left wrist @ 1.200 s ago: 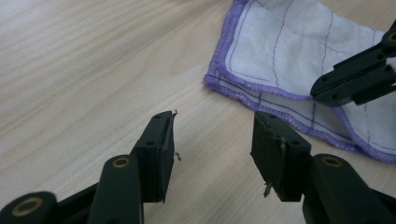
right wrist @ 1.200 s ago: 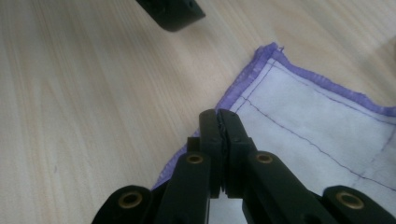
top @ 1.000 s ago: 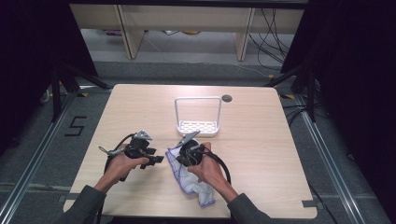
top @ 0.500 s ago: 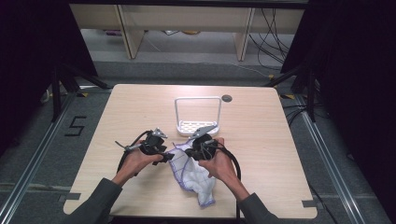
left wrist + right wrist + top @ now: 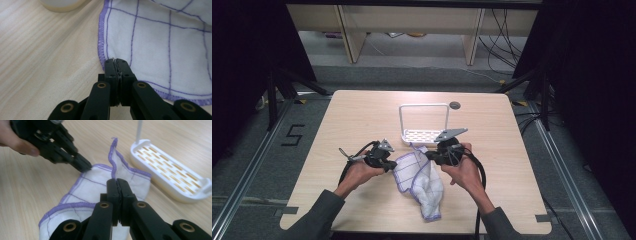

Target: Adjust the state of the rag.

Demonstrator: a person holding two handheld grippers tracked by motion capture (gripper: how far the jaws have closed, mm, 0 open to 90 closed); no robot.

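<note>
Light wood desk (image 5: 362, 115) on grey floor, dark curtains at both sides. White rack (image 5: 424, 127) stands near desk far edge, middle. I keep both forearms coming over near edge. Left gripper (image 5: 116, 62) just closed, pinching cloth (image 5: 419, 180) hem. Right gripper (image 5: 117, 182) clamped on cloth opposite edge, lifted. Cloth lies middle, toward near edge.
</note>
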